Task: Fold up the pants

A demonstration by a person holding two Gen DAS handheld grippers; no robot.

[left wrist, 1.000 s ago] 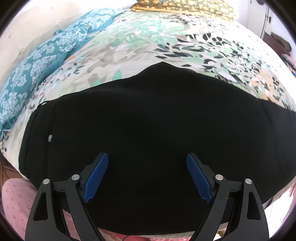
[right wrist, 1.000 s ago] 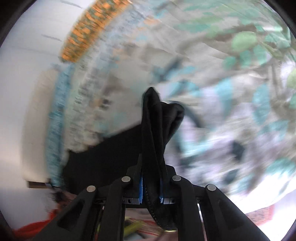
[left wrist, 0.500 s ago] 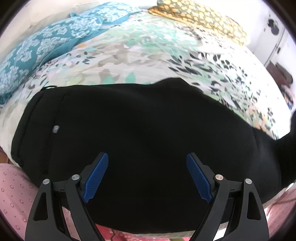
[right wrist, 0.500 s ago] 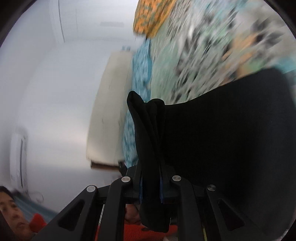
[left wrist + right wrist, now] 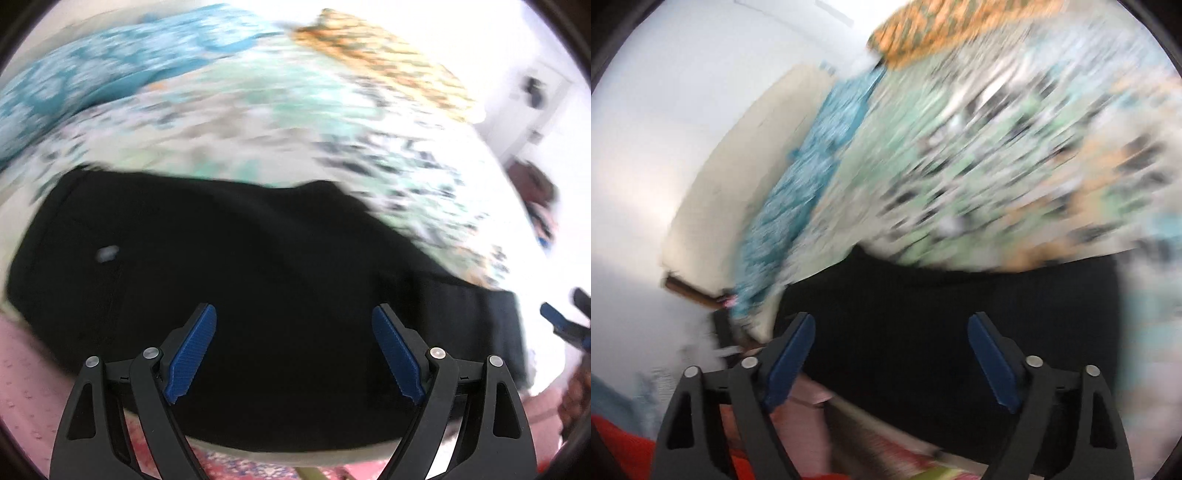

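Black pants (image 5: 258,295) lie folded on the flowered bedspread (image 5: 258,140), near the bed's front edge. My left gripper (image 5: 294,350) hovers over them, jaws wide open with nothing between them. In the right wrist view the pants (image 5: 942,325) spread flat under my right gripper (image 5: 891,358), whose jaws are opening and stand wide, the cloth no longer pinched. The right gripper's blue fingertips (image 5: 554,317) show at the right edge of the left wrist view, past the pants' right end. Both views are blurred by motion.
A teal patterned pillow (image 5: 92,74) and an orange patterned pillow (image 5: 388,62) lie at the head of the bed. A cream headboard (image 5: 738,177) stands against the white wall. Pink cloth (image 5: 22,369) hangs below the bed's front edge.
My right gripper carried the bunched pants end across over the rest of the pants, then let go and its jaws spread wide. The left gripper stayed open, rising and tilting slightly.
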